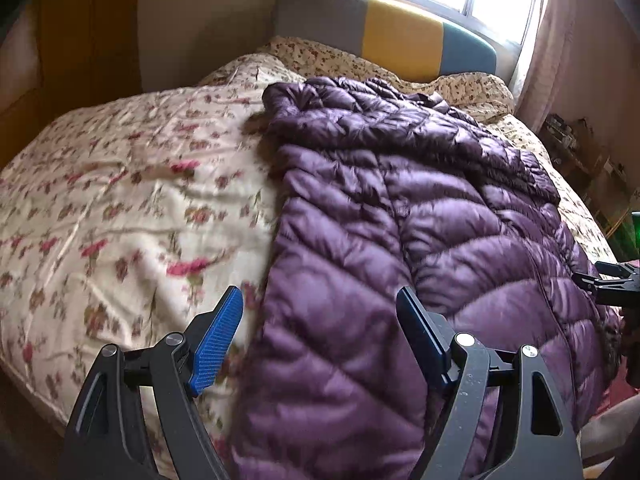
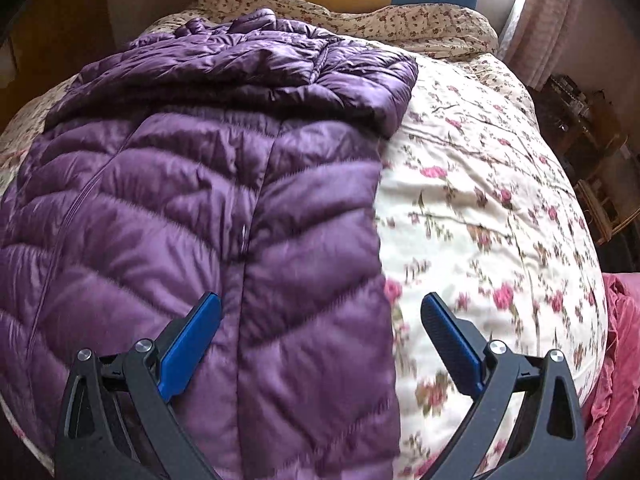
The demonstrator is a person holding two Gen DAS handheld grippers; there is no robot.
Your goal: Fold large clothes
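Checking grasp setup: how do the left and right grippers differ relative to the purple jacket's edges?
The left gripper straddles the left long edge of the purple down jacket, over jacket and floral bedspread. The right gripper straddles the opposite, right edge. On the left gripper the right finger is over jacket; on the right gripper, the left finger. Both are open and hold nothing.

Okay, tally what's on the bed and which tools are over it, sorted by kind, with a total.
Purple puffer coat: 1
Floral quilt: 1
Small-print floral bedding by the headboard: 1
Grippers, both open: 2, left gripper and right gripper
Total: 5
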